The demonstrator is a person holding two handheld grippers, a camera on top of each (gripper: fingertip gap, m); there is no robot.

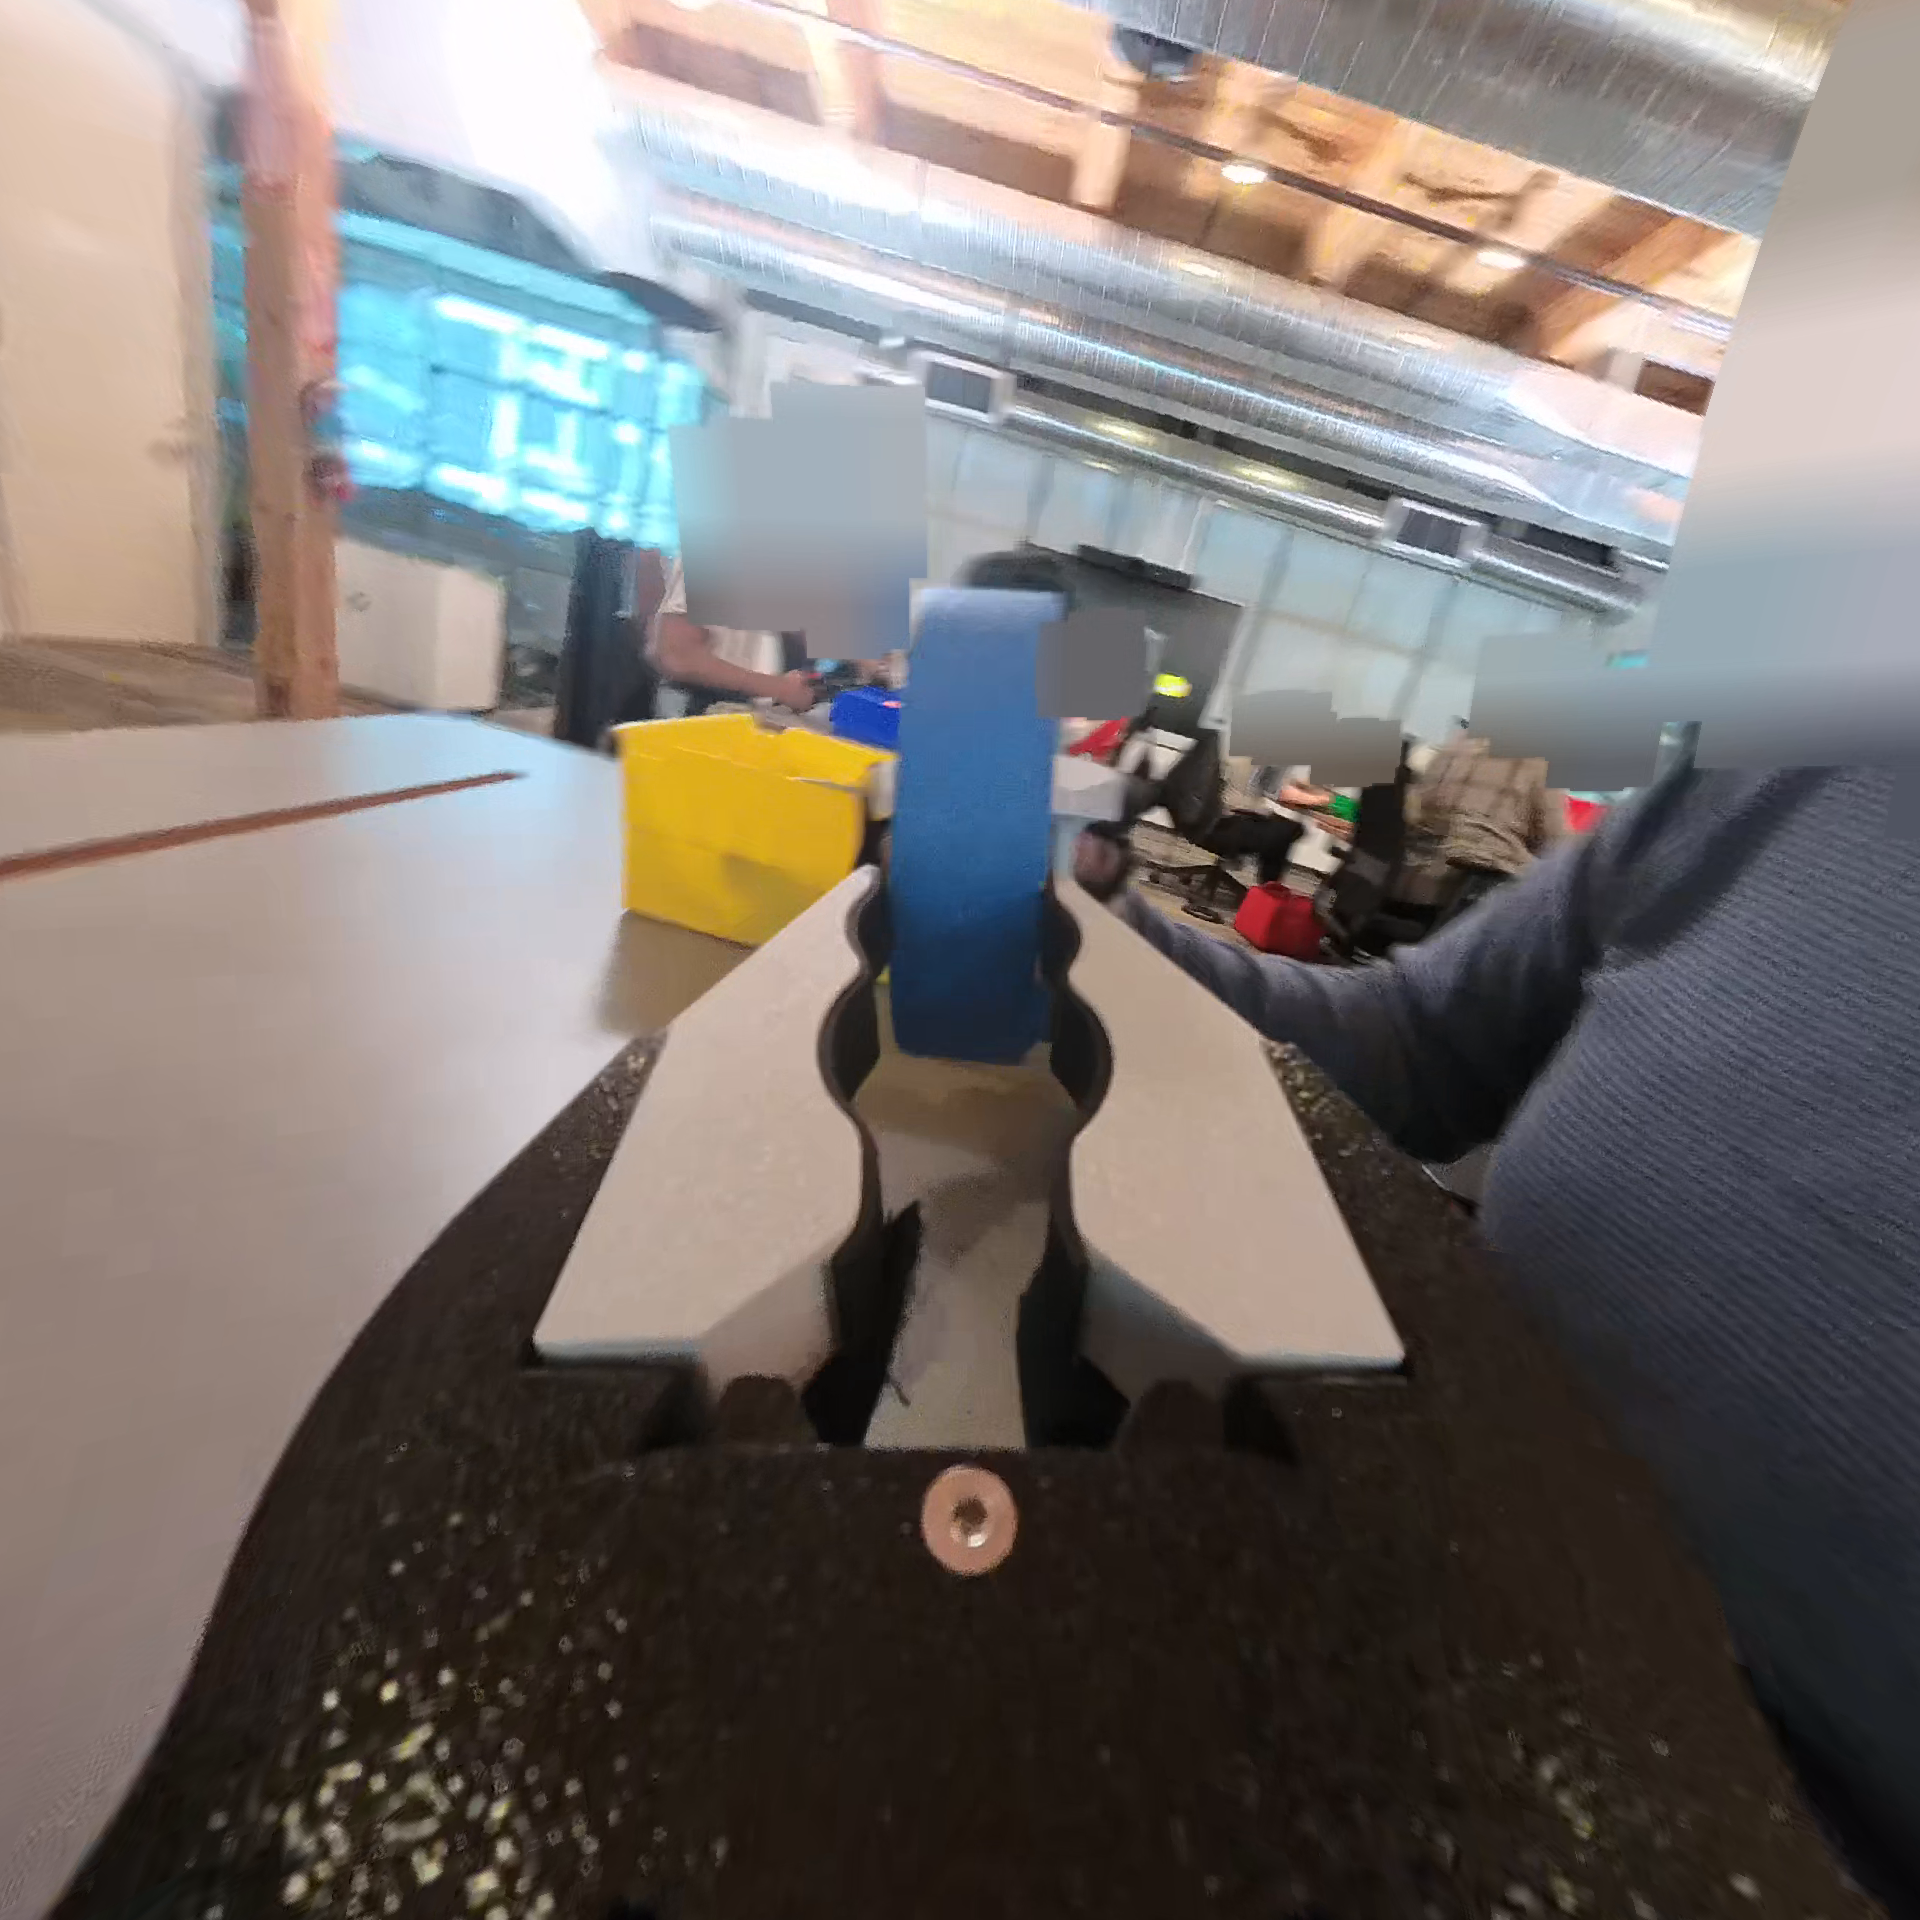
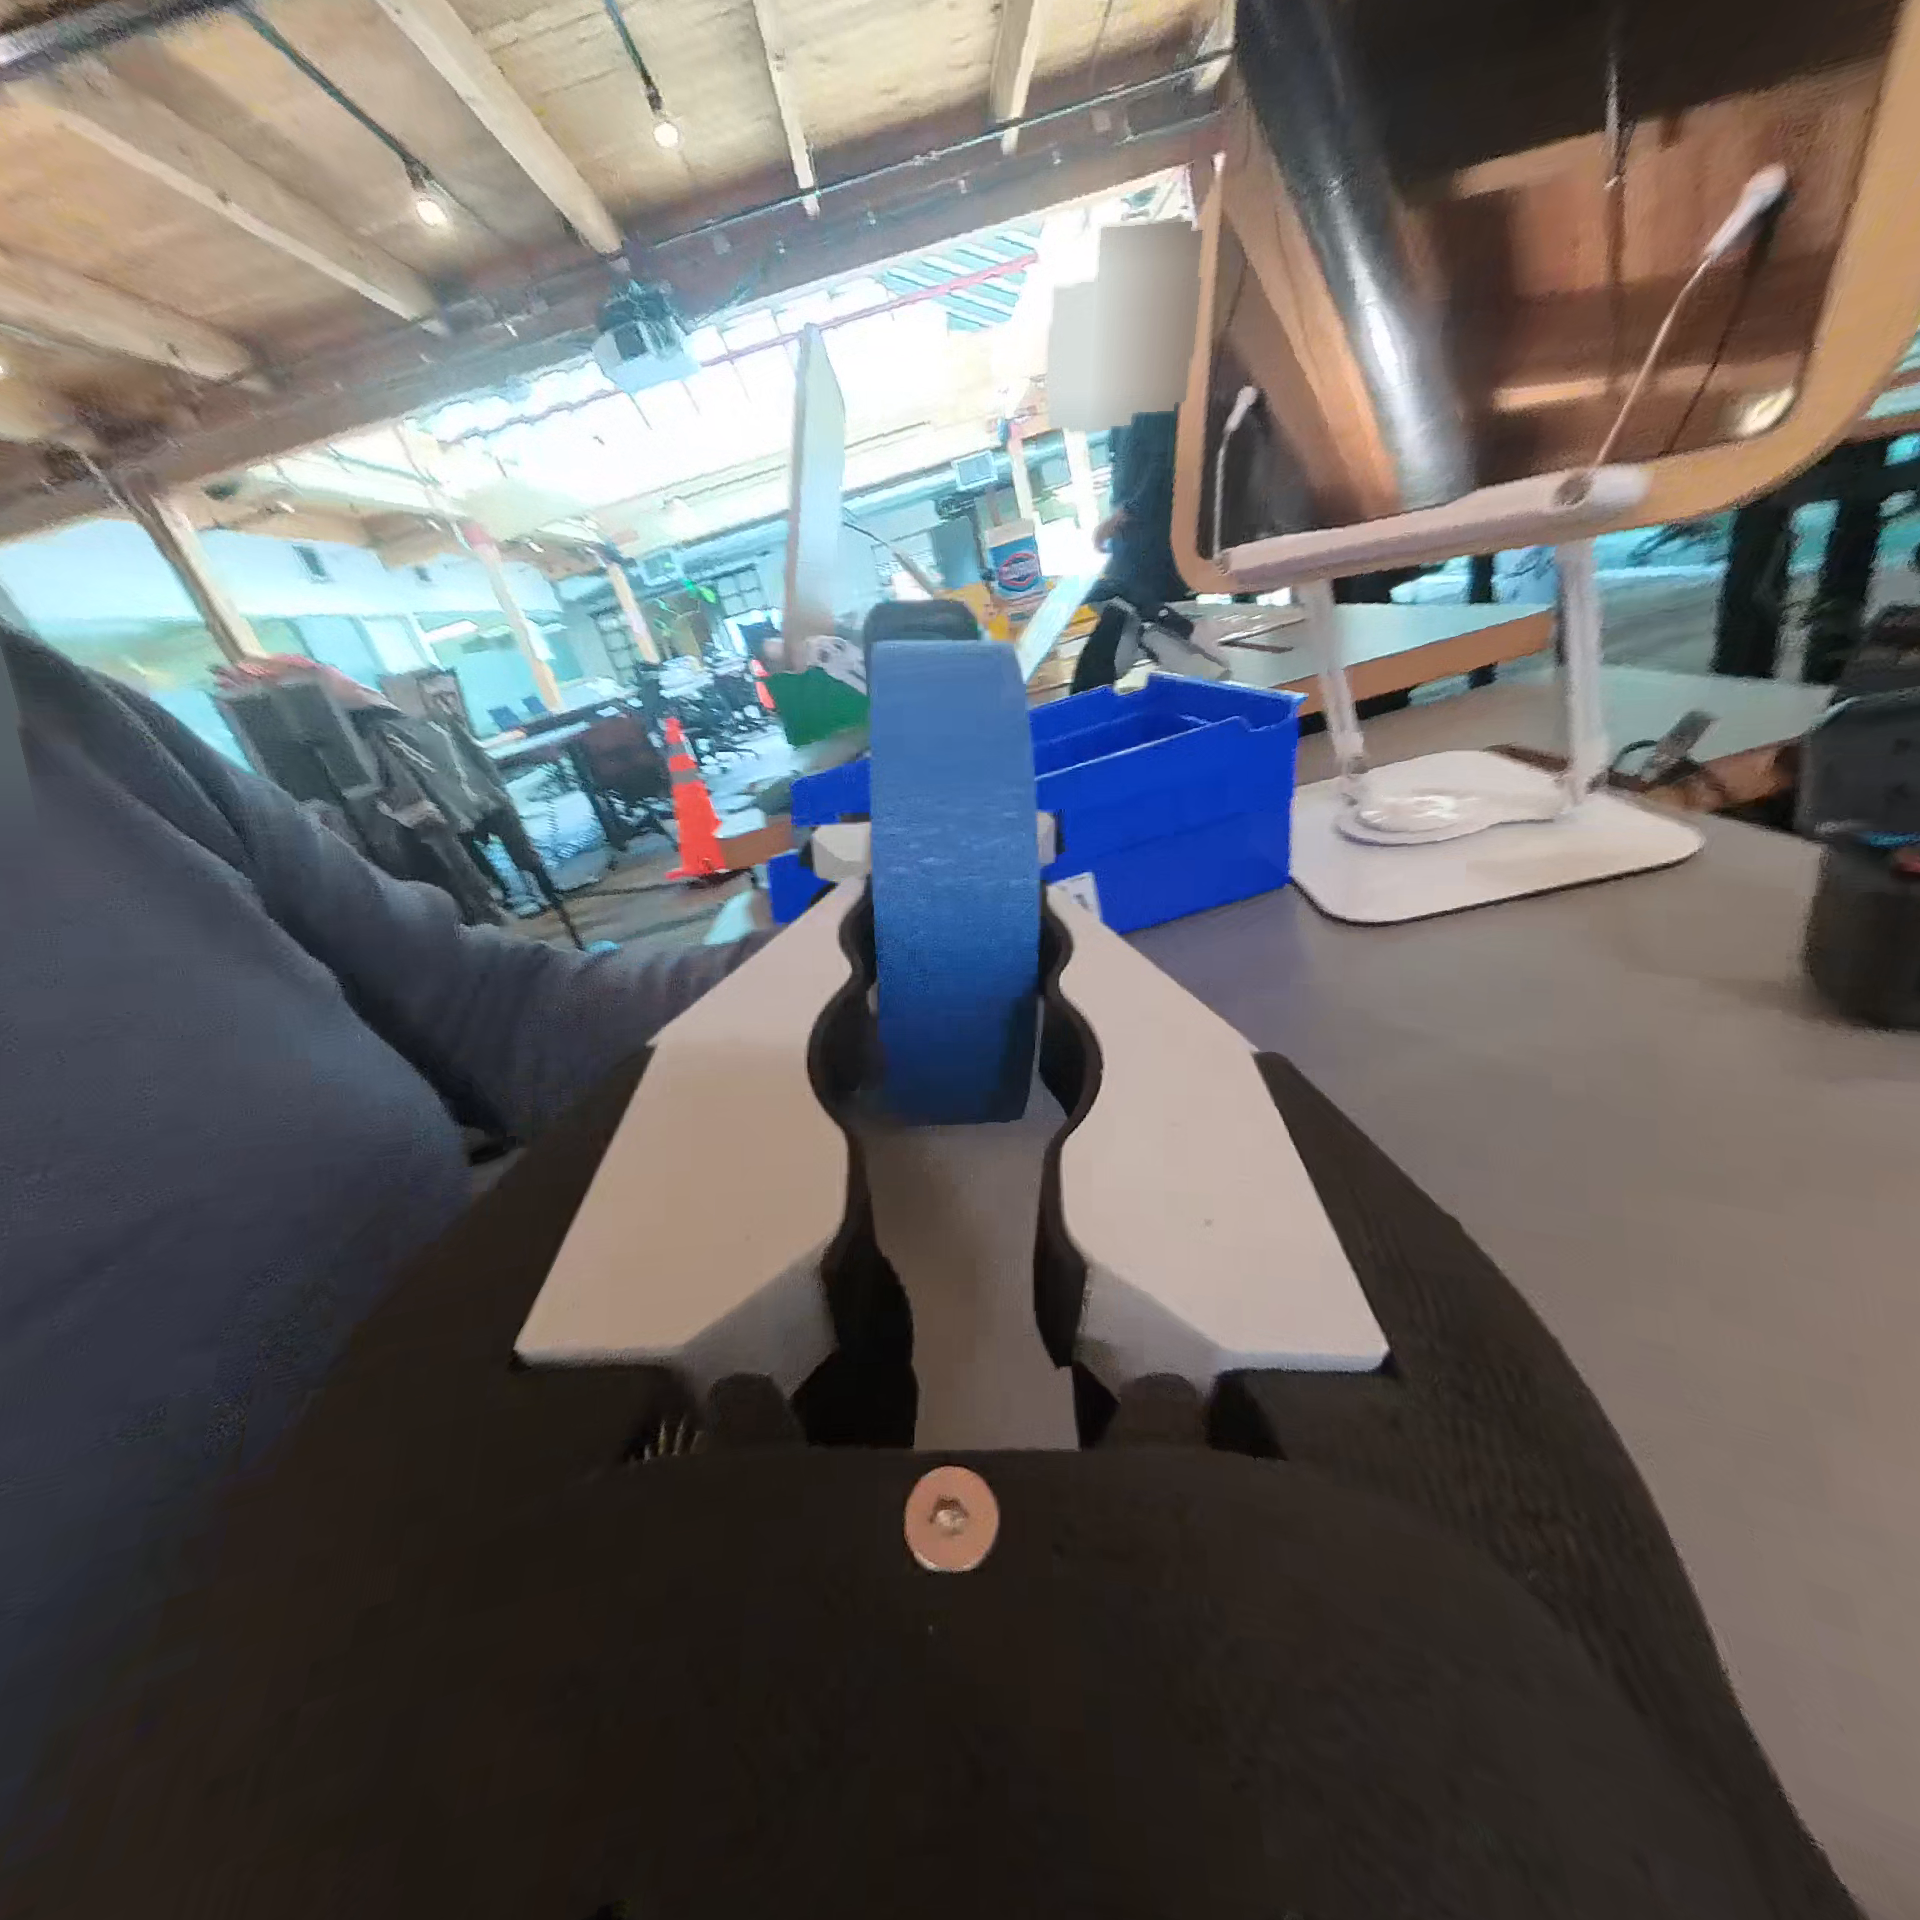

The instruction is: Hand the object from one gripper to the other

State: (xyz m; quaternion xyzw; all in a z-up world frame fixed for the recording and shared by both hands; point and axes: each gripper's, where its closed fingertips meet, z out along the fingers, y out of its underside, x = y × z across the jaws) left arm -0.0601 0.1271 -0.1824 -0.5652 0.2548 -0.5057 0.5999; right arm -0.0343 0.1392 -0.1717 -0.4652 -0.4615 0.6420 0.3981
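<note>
Between both pairs of fingers, above the grey table point(image 1: 260, 987), sits a roll of blue tape point(image 1: 971, 831), standing on edge w/ its flat sides facing the fingers. Left wrist view: left gripper point(image 1: 961, 914) has its white fingers point(image 1: 727, 1122) w/ wavy black inner pads closed against the roll's two sides near the tips; the roll's lower edge sits between the pads and its top rises well above them. Past the roll's right side, part of a white fingertip of the other gripper shows. A person's blue-grey sleeve point(image 1: 1455, 987) reaches in from the right toward the roll. Behind the roll, near the table's far edge, stands a yellow bin point(image 1: 738, 821), w/ a bit of blue bin just behind it. Background is a blurred workshop w/ silver ducts under a wood ceiling.

Right wrist view: right gripper point(image 2: 951, 935) likewise has its white fingers point(image 2: 717, 1143) shut on the same tape roll point(image 2: 954, 883), pads pressing both flat sides near the tips. White fingertips of the opposite gripper poke out either side of the roll's far half, so both tools grip it at once, facing each other. A blue bin point(image 2: 1164, 790) stands on the table point(image 2: 1507, 1143) just behind the roll, toward the far edge. To its right, a white stand point(image 2: 1496, 831) w/ a flat base rests on the table. An orange cone point(image 2: 691, 810) is on the floor farther back. A grey sleeve point(image 2: 312, 987) fills the left side.
</note>
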